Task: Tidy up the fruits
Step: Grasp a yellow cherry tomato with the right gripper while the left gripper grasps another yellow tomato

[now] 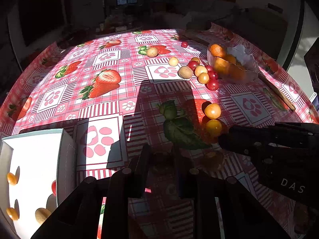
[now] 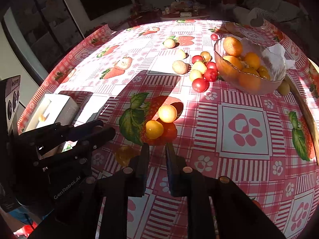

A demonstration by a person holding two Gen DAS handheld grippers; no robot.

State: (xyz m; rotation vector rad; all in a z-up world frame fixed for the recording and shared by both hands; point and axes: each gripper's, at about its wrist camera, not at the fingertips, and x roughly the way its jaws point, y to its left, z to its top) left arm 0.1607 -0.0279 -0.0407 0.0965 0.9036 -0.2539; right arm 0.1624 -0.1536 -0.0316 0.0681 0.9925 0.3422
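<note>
Two yellow cherry tomatoes (image 2: 167,113) (image 2: 154,129) lie on the strawberry-print tablecloth, just beyond my right gripper (image 2: 157,146). It is shut, with only cloth showing in the narrow gap. A third yellow fruit (image 2: 124,155) sits in shadow to its left. My left gripper (image 1: 161,149) is shut too, and I see nothing between its fingers; it hovers right of a white box (image 1: 35,159) that holds yellow tomatoes and a longan (image 1: 41,215). The right gripper (image 1: 222,139) reaches in from the right, near the closer yellow tomato (image 1: 213,127).
A glass bowl (image 2: 279,73) of oranges stands at the back right, with a heap of red and yellow cherry tomatoes (image 2: 201,71) and longans (image 2: 179,67) beside it. A wooden stick (image 2: 303,107) lies along the right edge. Dark furniture surrounds the table.
</note>
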